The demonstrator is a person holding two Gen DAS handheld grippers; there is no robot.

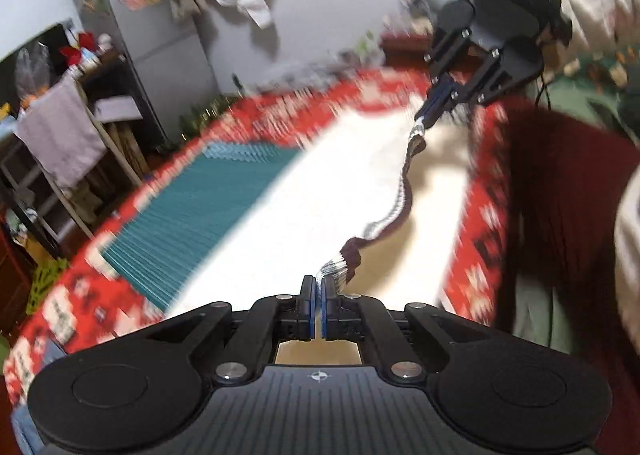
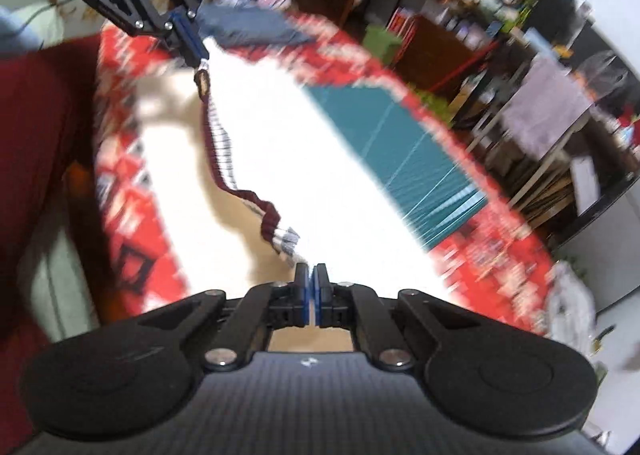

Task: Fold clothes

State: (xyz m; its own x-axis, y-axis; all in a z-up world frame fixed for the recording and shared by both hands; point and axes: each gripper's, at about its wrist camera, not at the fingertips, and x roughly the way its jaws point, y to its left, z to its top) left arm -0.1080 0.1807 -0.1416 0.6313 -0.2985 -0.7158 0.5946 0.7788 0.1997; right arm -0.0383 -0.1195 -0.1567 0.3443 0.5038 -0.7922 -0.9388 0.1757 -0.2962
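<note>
A: Left wrist view: the left gripper point(image 1: 319, 282) is pinching one end of the garment point(image 1: 394, 211), the right gripper point(image 1: 430, 113) the other; the garment is hanging edge-on above the table point(image 1: 328, 191).

B: Right wrist view: the right gripper point(image 2: 310, 271) is clamping its end too. Keeping both ends level should be helping. Motion blur is hiding the garment's shape.
</note>
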